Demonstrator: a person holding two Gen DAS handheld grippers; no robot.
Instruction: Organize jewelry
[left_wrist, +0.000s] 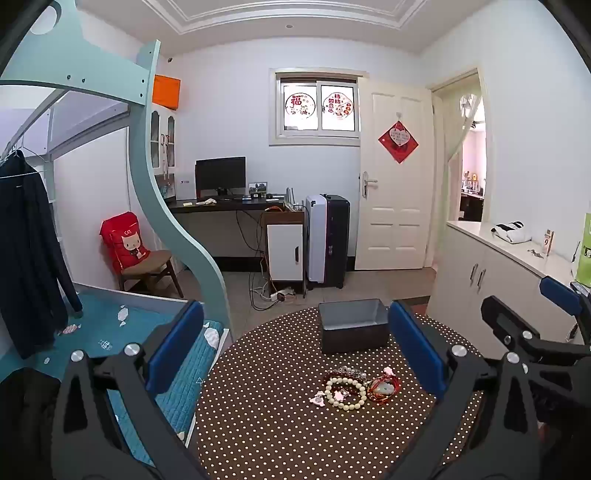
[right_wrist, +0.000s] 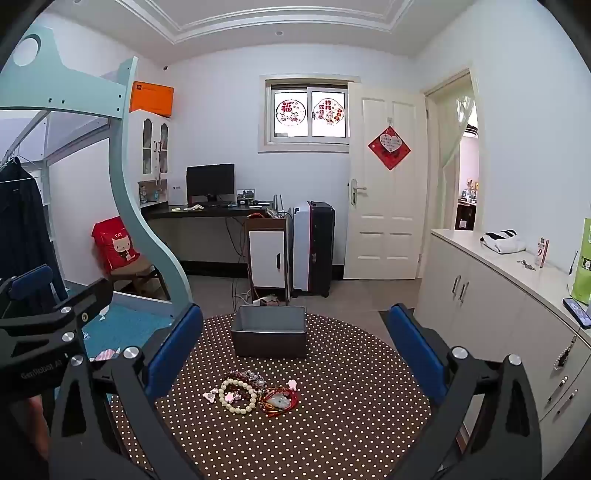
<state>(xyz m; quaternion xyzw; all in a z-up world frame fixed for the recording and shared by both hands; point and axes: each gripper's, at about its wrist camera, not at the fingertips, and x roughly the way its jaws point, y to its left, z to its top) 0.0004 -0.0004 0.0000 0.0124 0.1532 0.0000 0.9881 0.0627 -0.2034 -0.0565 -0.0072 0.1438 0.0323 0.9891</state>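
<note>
A pile of jewelry lies on the round polka-dot table (left_wrist: 258, 424): a cream bead bracelet (left_wrist: 345, 393), a red cord necklace with a pale pendant (left_wrist: 384, 389), a dark bead string (left_wrist: 341, 371) and small pink charms (left_wrist: 318, 398). A grey open box (left_wrist: 352, 325) stands behind the pile, at the table's far side. My left gripper (left_wrist: 295, 347) is open and empty, held above the table's near side. My right gripper (right_wrist: 295, 347) is open and empty too. In the right wrist view the bracelet (right_wrist: 238, 397), necklace (right_wrist: 279, 400) and box (right_wrist: 270, 334) lie ahead.
A blue bed (left_wrist: 110, 325) with a teal loft frame is left of the table. A white cabinet (right_wrist: 498, 295) runs along the right wall, with a phone (right_wrist: 578, 313) on it. Desk, suitcase and door stand at the back.
</note>
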